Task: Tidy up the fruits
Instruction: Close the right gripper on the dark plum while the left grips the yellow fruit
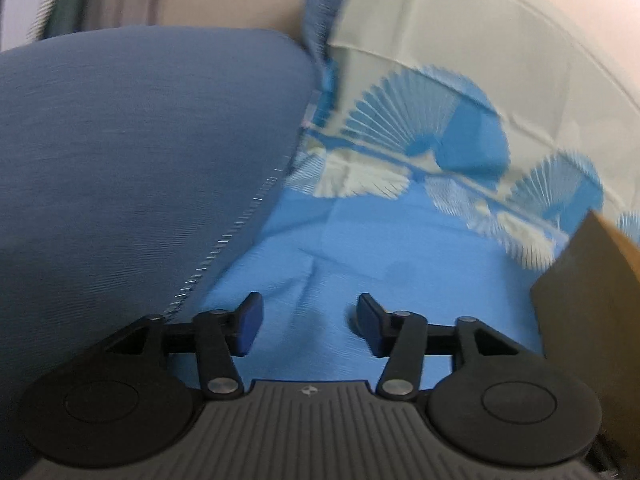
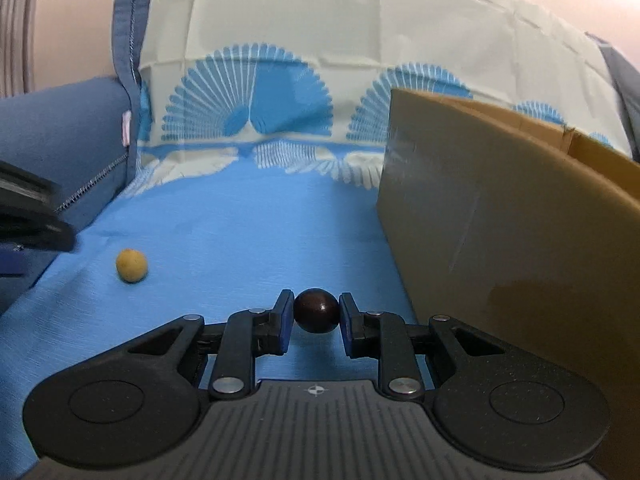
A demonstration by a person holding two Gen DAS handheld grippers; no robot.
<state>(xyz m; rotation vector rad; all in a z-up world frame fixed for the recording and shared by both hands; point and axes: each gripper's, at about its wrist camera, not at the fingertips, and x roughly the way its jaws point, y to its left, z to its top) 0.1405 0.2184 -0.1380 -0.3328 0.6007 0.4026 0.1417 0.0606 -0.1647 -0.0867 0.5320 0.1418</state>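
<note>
A blue cushion (image 1: 140, 160) lies on the fan-patterned blue sheet (image 2: 240, 216).

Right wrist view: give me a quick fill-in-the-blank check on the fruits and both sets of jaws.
1. The right gripper has its jaws shut on a dark ____ fruit.
2. The yellow fruit lies on the ____ cloth.
3. The cardboard box stands to the ____ of the held fruit.
4. The left gripper holds ____.

Missing words: brown; blue; right; nothing
</note>
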